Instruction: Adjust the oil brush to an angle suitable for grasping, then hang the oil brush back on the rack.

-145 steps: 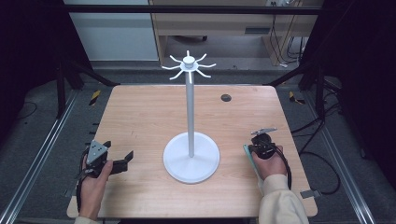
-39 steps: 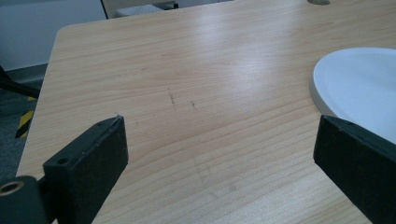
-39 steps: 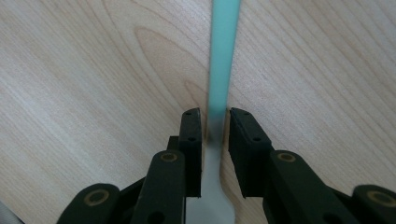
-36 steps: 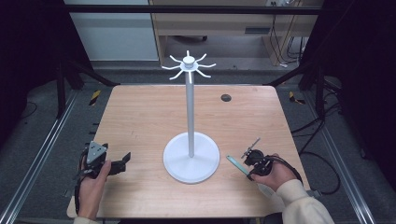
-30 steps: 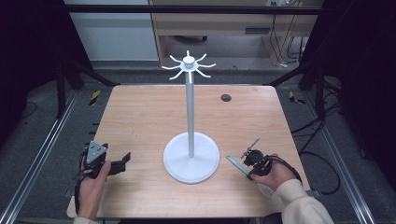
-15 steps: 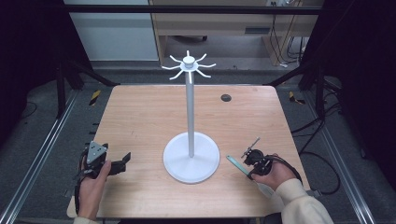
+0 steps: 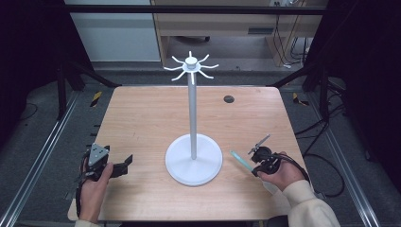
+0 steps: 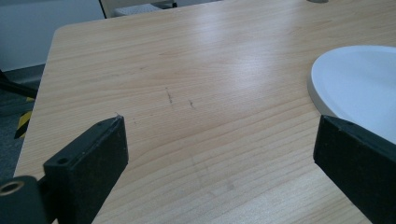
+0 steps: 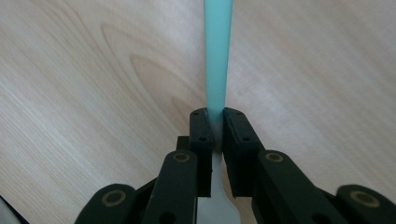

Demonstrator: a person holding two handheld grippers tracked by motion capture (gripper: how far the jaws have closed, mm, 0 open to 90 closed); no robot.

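Observation:
A white stand with a round base [image 7: 194, 159], a tall pole [image 7: 192, 109] and several hook arms at its top [image 7: 190, 65] rises from the middle of the wooden table [image 7: 142, 118]. My right gripper [image 7: 251, 163], low at the near right, is shut on a thin pale-teal strip [image 7: 239, 160] that points toward the base. In the right gripper view the jaws [image 9: 214, 116] pinch the strip [image 9: 218, 56] just above the wood. My left gripper [image 7: 126, 163] rests at the near left, open and holding nothing. Its view [image 8: 224, 144] has the base's rim [image 8: 359, 84] at the right.
A small dark round disc [image 7: 229, 99] lies on the table's far right part. Metal frame rails run along both sides of the table, and cables trail on the floor at the right.
Since the oldest frame my right hand has sunk and tipped leftward, the teal strip now sticking out toward the base. Over the last second nothing visibly moved.

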